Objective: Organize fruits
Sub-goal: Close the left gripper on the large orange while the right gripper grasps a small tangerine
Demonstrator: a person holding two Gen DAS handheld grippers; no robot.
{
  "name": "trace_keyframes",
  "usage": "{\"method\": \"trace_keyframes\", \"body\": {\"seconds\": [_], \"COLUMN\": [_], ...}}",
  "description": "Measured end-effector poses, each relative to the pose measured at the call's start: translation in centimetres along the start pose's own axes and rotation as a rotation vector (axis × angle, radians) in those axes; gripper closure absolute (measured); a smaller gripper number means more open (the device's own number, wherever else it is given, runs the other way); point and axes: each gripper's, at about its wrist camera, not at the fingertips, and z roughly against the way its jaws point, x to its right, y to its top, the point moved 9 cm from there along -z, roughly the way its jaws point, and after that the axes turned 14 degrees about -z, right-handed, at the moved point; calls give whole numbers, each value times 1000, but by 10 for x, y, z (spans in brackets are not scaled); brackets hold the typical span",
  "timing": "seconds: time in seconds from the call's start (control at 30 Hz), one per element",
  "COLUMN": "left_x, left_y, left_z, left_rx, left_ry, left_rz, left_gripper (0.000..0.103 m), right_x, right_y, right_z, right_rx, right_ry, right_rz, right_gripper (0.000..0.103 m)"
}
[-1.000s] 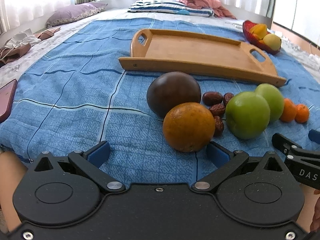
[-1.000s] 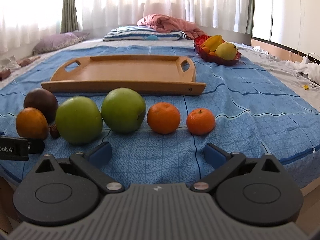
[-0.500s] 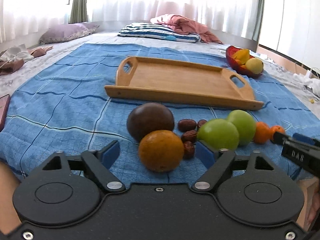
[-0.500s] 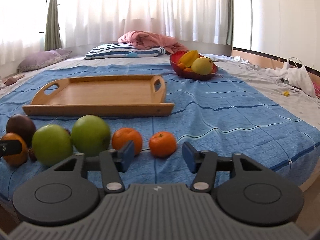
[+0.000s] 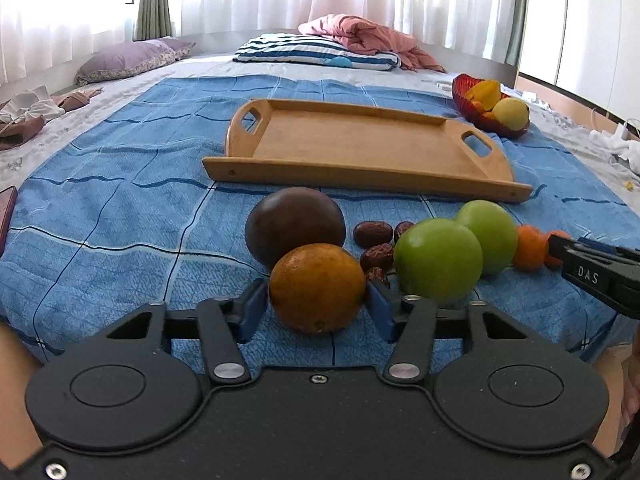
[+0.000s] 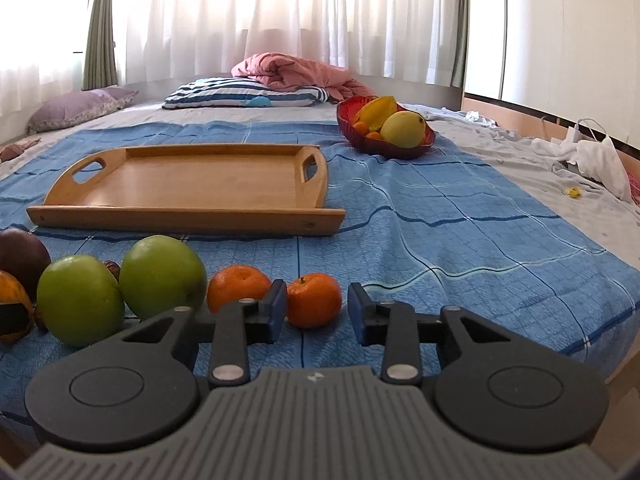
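Observation:
On the blue blanket a row of fruit lies in front of an empty wooden tray [image 5: 360,140] [image 6: 192,176]. My left gripper [image 5: 316,304] has its blue pads against both sides of a large orange [image 5: 318,288], shut on it. Behind it lie a dark purple fruit [image 5: 294,224], several dates [image 5: 372,234] and two green apples [image 5: 438,262] [image 6: 160,280]. My right gripper [image 6: 317,312] is open around the right small tangerine [image 6: 314,300]; a gap shows at the right pad. The other tangerine [image 6: 238,286] sits left of it.
A red bowl [image 6: 384,146] with a yellow fruit and starfruit stands at the back right of the tray. Pillows and a pink quilt [image 6: 296,72] lie at the far end. The bed's front edge is just below the fruit row. White clothes [image 6: 592,160] lie at the right.
Both grippers moved forward to the fruit row and narrowed. The left jaws closed onto the large orange. The right jaws closed in around the right tangerine.

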Motion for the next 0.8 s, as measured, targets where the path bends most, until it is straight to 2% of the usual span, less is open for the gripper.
{"method": "trace_keyframes", "body": {"seconds": [0.7,0.8], "left_x": [1,1], "left_y": [-1,0], "left_z": [-12,-10], "left_rx": [-24,-25], "left_ry": [-5,4], "left_rz": [-1,-4], "left_gripper": [52,53], "right_x": [0,2], "right_y": [5,6], "right_z": [-18,-19], "right_rx": [-41,-45], "right_ry": [22,33], "right_rz": [-21,-45], "right_gripper": [61,66]}}
